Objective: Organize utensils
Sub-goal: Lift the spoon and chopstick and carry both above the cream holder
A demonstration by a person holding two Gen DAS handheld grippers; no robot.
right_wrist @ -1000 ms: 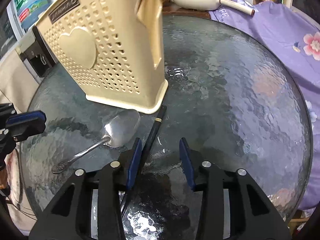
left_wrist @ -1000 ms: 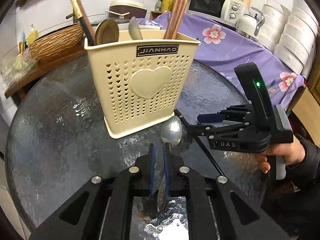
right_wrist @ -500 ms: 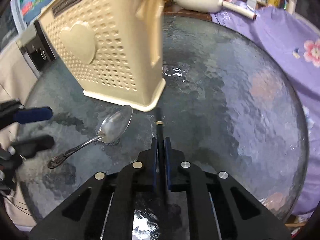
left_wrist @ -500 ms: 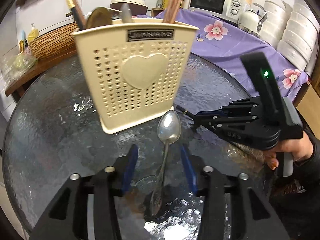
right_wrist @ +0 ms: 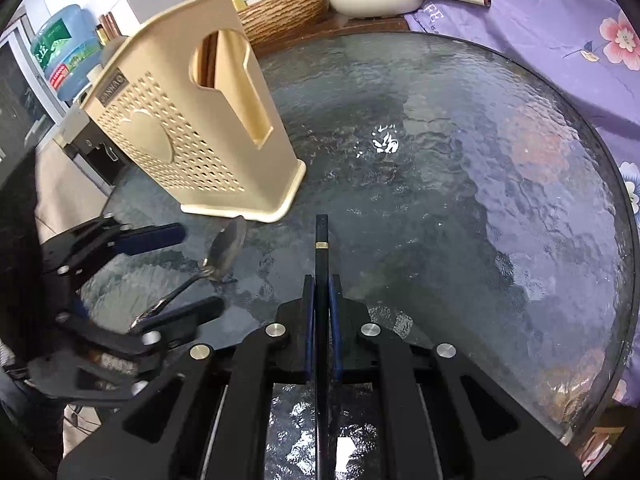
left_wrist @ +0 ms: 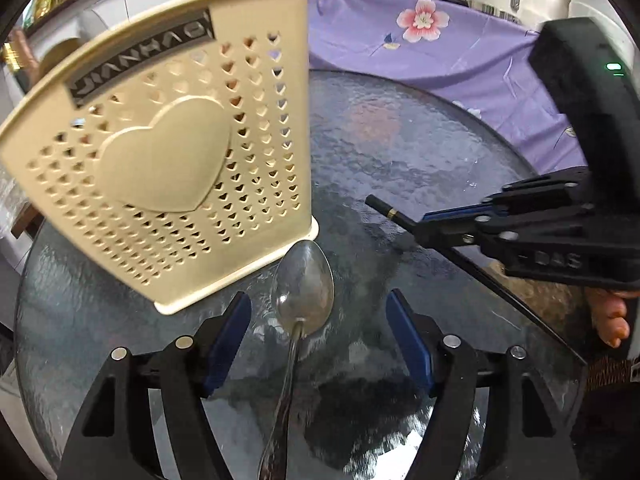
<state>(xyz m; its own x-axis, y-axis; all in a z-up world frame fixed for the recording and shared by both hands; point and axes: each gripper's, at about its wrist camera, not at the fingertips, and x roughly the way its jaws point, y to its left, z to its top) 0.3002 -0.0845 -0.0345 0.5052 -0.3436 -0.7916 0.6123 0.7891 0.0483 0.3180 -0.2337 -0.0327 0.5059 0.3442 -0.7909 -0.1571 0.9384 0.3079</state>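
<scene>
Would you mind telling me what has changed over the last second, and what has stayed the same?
The left gripper let go of the spoon; its jaws have just been opening, and the spoon lies loose between them on the glass table. The right gripper closed on the black chopstick. The utensil holder stands where it was.

My two wrist views looked steeply down, close over glass table [left_wrist: 420,152]; both shared utensil holder [right_wrist: 192,148], spoon [left_wrist: 306,292].
</scene>
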